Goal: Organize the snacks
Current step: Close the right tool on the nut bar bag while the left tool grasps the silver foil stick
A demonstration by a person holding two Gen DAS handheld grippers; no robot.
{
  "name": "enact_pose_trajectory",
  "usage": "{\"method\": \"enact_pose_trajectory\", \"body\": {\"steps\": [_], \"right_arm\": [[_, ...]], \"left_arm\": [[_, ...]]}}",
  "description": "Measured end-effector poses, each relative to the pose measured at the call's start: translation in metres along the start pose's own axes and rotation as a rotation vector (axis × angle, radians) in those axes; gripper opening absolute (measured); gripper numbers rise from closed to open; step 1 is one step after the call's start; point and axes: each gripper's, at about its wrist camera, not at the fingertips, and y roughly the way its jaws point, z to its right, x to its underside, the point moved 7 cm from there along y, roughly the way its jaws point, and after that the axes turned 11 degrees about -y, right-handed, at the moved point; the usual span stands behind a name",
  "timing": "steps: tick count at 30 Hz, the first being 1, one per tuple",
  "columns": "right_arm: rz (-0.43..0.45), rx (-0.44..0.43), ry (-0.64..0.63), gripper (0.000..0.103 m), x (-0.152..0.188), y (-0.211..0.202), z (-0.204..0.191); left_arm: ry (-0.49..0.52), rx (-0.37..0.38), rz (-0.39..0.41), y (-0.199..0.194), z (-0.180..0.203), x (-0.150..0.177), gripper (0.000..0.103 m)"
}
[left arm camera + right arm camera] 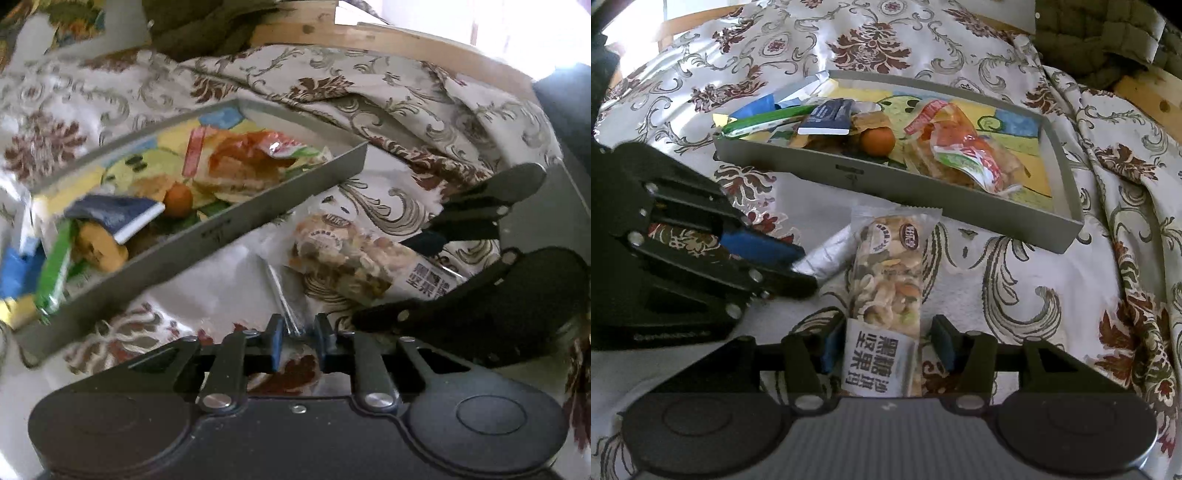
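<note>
A grey tray (908,182) on the floral cloth holds several snacks: an orange ball (878,141), a dark blue packet (827,117), a green packet (764,122) and a red-orange chip bag (964,147). The tray also shows in the left wrist view (207,240). A nut-bar packet (886,291) lies in front of the tray, between the open fingers of my right gripper (884,345). My left gripper (298,338) is shut on a small silver foil packet (286,299), seen beside the nut bar in the right wrist view (827,254). The nut bar (343,258) lies just beyond it.
The floral cloth (1015,288) is bunched into folds on the right and behind the tray. A wooden frame edge (369,40) and an olive knitted cushion (1100,40) lie beyond the cloth.
</note>
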Motion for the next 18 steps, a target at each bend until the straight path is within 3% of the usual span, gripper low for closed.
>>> {"method": "enact_pose_trajectory", "body": {"steps": [5,11,18], "right_arm": [[-0.004,0.005,0.0,0.054,0.0,0.001,-0.001],[-0.017,0.001,-0.001,0.053,0.0,0.001,0.0],[-0.023,0.007,-0.001,0.052,0.0,-0.001,0.0]], "left_arm": [[-0.102,0.012,0.011,0.005,-0.006,-0.003,0.022],[-0.152,-0.006,0.003,0.009,-0.007,-0.004,0.025],[-0.189,0.021,0.002,0.011,-0.008,-0.007,0.04]]}}
